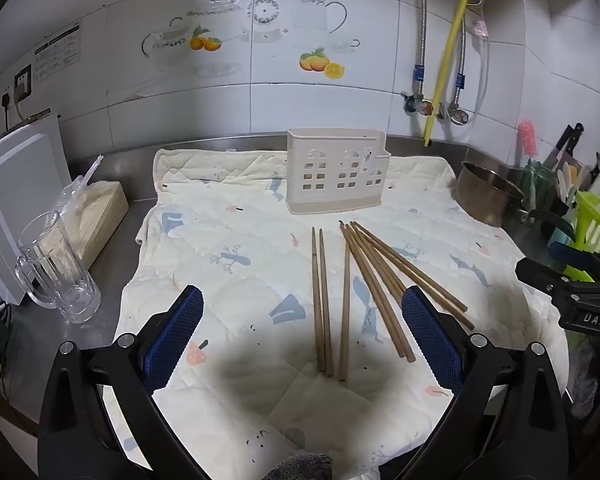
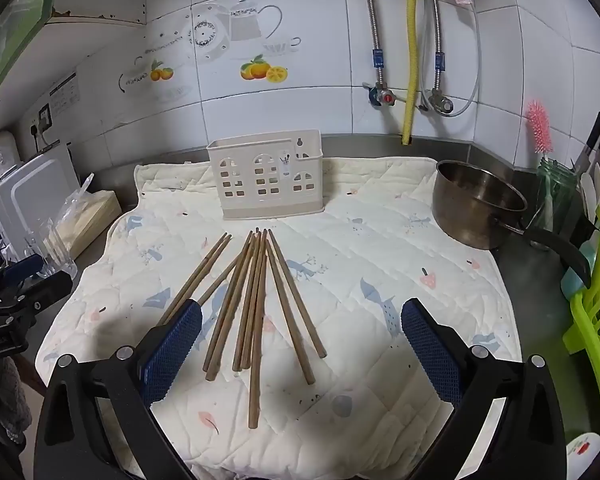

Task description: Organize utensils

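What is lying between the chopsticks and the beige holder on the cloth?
Nothing. Between the chopsticks and the holder there is only a short bare strip of the quilted cloth. The right wrist view shows it best.

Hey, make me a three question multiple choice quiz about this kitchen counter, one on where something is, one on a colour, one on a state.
1. Where do the chopsticks lie?
A. inside the holder
B. on the quilted cloth in front of the holder
C. in the pot

2. What colour is the utensil holder?
A. beige
B. green
C. black

3. How is the right hand-held gripper?
A. shut on a chopstick
B. shut on the pot
C. open, holding nothing

Answers: 1 B, they fan out flat on the cloth before the holder. 2 A, its walls look pale beige. 3 C, its blue pads stand wide apart above the chopsticks.
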Action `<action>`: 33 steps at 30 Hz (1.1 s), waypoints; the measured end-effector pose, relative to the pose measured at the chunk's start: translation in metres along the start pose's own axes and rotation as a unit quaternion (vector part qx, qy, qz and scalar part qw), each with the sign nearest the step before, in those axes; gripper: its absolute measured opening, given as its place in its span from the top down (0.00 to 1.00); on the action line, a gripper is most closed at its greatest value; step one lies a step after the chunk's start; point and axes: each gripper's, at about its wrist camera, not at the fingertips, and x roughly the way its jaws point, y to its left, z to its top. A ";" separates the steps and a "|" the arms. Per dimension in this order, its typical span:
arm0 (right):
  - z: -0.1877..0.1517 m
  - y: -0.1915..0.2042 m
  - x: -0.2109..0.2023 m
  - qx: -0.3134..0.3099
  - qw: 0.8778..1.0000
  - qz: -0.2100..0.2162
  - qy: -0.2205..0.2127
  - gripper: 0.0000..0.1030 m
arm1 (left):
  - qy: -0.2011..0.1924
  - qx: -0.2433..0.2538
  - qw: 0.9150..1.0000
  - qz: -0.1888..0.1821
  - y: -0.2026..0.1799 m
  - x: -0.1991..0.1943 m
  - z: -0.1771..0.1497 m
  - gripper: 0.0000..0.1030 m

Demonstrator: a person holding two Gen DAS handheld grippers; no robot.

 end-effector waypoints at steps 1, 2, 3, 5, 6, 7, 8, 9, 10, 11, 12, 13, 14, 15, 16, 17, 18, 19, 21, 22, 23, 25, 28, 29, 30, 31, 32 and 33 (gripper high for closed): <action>-0.001 0.000 0.000 0.001 1.000 0.003 -0.002 0.06 | -0.002 0.003 1.000 0.000 -0.001 0.000 0.000 0.05; -0.001 0.001 0.000 0.001 1.000 0.004 -0.002 0.06 | -0.001 0.003 1.000 0.000 -0.001 0.000 0.000 0.05; -0.002 0.001 0.000 0.001 1.000 0.004 -0.002 0.06 | -0.001 0.003 1.000 0.001 -0.001 0.000 0.000 0.05; -0.002 0.002 0.000 0.000 1.000 0.007 -0.001 0.06 | 0.000 0.004 1.000 0.001 -0.003 -0.001 0.000 0.05; -0.002 0.002 0.000 -0.001 1.000 0.008 -0.001 0.06 | 0.000 0.000 1.000 -0.001 0.000 0.000 0.000 0.05; -0.002 0.002 -0.001 -0.002 1.000 0.008 -0.002 0.06 | 0.000 0.001 1.000 0.000 -0.001 -0.001 0.000 0.05; 0.001 0.005 -0.003 -0.004 1.000 0.007 -0.002 0.06 | 0.000 0.002 1.000 0.000 -0.001 -0.001 0.000 0.05; 0.002 0.004 -0.003 -0.004 1.000 0.007 -0.003 0.06 | 0.000 0.001 1.000 -0.002 -0.001 -0.005 0.001 0.05; 0.000 0.006 -0.005 -0.006 1.000 0.006 -0.006 0.06 | 0.000 0.002 1.000 -0.002 -0.002 -0.006 0.001 0.05; 0.002 0.004 -0.005 -0.007 1.000 0.006 -0.007 0.06 | -0.001 0.002 1.000 -0.002 -0.002 -0.008 0.001 0.05; 0.002 0.005 -0.007 -0.009 1.000 0.004 -0.010 0.06 | -0.002 0.003 1.000 -0.001 -0.002 -0.009 0.002 0.05; 0.004 0.004 -0.008 -0.009 1.000 0.003 -0.011 0.06 | -0.002 0.003 1.000 0.000 -0.002 -0.010 0.002 0.05; 0.005 0.002 -0.008 -0.009 1.000 0.004 -0.011 0.06 | -0.002 0.003 1.000 0.000 -0.003 -0.011 0.003 0.05; 0.003 0.006 -0.007 -0.010 1.000 0.000 -0.013 0.06 | -0.002 0.003 1.000 0.000 -0.003 -0.012 0.003 0.05; 0.003 0.006 -0.008 -0.010 1.000 0.000 -0.013 0.06 | -0.003 0.004 1.000 -0.002 -0.005 -0.007 0.001 0.05; 0.003 0.006 -0.008 -0.010 1.000 0.000 -0.013 0.06 | -0.002 0.005 1.000 -0.002 -0.005 -0.006 0.001 0.05; 0.004 0.005 -0.007 -0.010 1.000 0.002 -0.013 0.06 | -0.002 0.005 1.000 -0.002 -0.005 -0.006 0.001 0.05; 0.004 0.005 -0.008 -0.011 1.000 0.002 -0.013 0.06 | -0.002 0.005 1.000 -0.002 -0.005 -0.006 0.001 0.05; 0.005 0.004 -0.009 -0.011 1.000 0.003 -0.014 0.06 | -0.003 0.006 1.000 -0.003 -0.005 -0.006 0.001 0.05; 0.006 0.004 -0.009 -0.011 1.000 0.003 -0.014 0.06 | -0.003 0.006 1.000 -0.003 -0.005 -0.006 0.001 0.05; 0.006 0.005 -0.009 -0.012 1.000 0.003 -0.013 0.06 | -0.002 0.007 1.000 -0.002 -0.005 -0.006 0.001 0.05; 0.006 0.005 -0.009 -0.012 1.000 0.003 -0.013 0.06 | -0.003 0.007 1.000 -0.003 -0.005 -0.006 0.001 0.05; 0.006 0.005 -0.009 -0.012 1.000 0.003 -0.013 0.06 | -0.003 0.007 1.000 -0.001 -0.005 -0.007 0.001 0.05; 0.005 0.005 -0.009 -0.013 1.000 0.003 -0.014 0.06 | -0.003 0.007 1.000 -0.001 -0.005 -0.007 0.001 0.05; 0.005 0.005 -0.009 -0.012 1.000 0.004 -0.014 0.06 | -0.003 0.007 1.000 -0.001 -0.005 -0.007 0.001 0.05; 0.005 0.005 -0.009 -0.012 1.000 0.004 -0.014 0.06 | -0.004 0.008 1.000 -0.001 -0.005 -0.007 0.001 0.05; 0.006 0.005 -0.009 -0.013 1.000 0.004 -0.014 0.06 | -0.004 0.008 1.000 -0.001 -0.005 -0.007 0.001 0.05; 0.006 0.005 -0.009 -0.012 1.000 0.004 -0.014 0.06 | -0.004 0.008 1.000 -0.001 -0.005 -0.007 0.001 0.05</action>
